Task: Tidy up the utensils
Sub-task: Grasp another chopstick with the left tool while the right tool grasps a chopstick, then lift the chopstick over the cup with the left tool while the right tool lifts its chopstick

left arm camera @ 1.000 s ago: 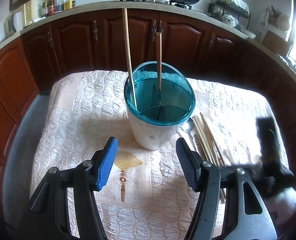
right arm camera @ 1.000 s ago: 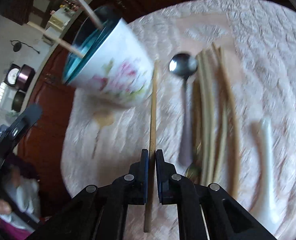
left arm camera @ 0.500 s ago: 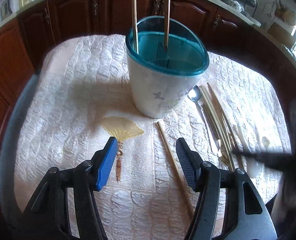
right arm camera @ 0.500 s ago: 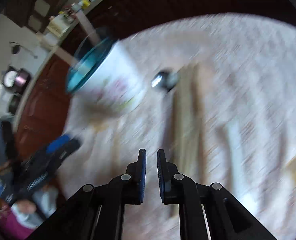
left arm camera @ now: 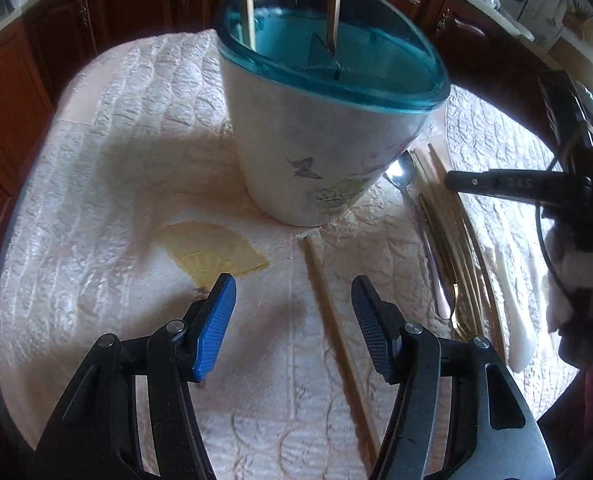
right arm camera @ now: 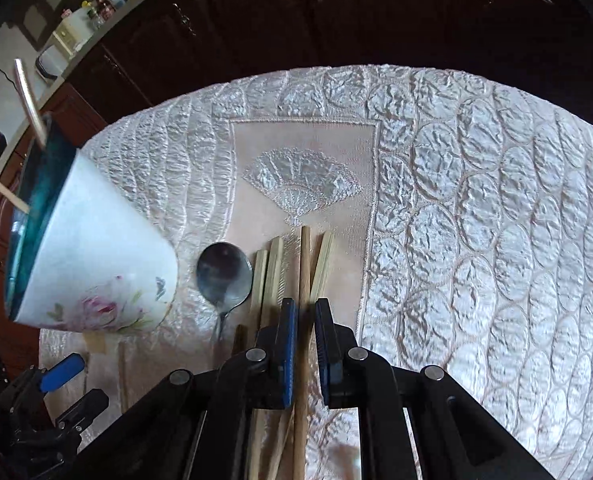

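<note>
A white flowered utensil holder point(left arm camera: 320, 160) with a teal rim stands mid-table with two chopsticks upright in it; it also shows in the right wrist view point(right arm camera: 92, 264). My left gripper point(left arm camera: 292, 320) is open and empty, low over a single chopstick point(left arm camera: 332, 312) lying on the cloth between its fingers. My right gripper point(right arm camera: 304, 344) is narrowly open, its fingers straddling a brown chopstick point(right arm camera: 304, 264) in the pile of chopsticks point(right arm camera: 272, 276) beside a metal spoon point(right arm camera: 224, 276). It is not clamped. The right gripper also shows in the left wrist view point(left arm camera: 496, 186).
A quilted cream cloth point(right arm camera: 476, 200) covers the table. A white ceramic spoon point(left arm camera: 512, 308) and a gold utensil point(left arm camera: 462, 312) lie right of the pile. Dark wood cabinets point(left arm camera: 108, 12) ring the table's far side.
The right gripper let go of the single chopstick beside the holder, moved right over the pile and opened a little. The left gripper came lower and closer to the holder.
</note>
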`<control>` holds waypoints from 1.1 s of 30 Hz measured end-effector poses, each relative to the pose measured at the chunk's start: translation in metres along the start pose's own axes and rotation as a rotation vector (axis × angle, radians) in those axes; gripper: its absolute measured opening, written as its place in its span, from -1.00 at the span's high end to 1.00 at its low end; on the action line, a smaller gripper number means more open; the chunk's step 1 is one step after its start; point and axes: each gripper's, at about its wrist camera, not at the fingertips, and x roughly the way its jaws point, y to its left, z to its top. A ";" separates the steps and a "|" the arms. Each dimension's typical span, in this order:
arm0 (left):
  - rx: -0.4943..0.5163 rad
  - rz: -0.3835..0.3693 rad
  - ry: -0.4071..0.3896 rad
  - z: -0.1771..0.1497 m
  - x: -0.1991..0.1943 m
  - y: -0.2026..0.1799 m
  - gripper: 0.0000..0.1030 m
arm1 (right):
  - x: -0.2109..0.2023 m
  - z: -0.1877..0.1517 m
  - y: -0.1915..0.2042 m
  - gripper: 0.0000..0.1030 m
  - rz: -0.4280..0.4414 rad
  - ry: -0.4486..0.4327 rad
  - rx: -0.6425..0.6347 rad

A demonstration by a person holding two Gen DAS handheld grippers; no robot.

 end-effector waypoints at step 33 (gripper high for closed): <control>0.050 -0.157 -0.176 -0.005 -0.128 0.021 0.91 | -0.222 -0.051 0.006 0.90 0.198 -0.316 -0.097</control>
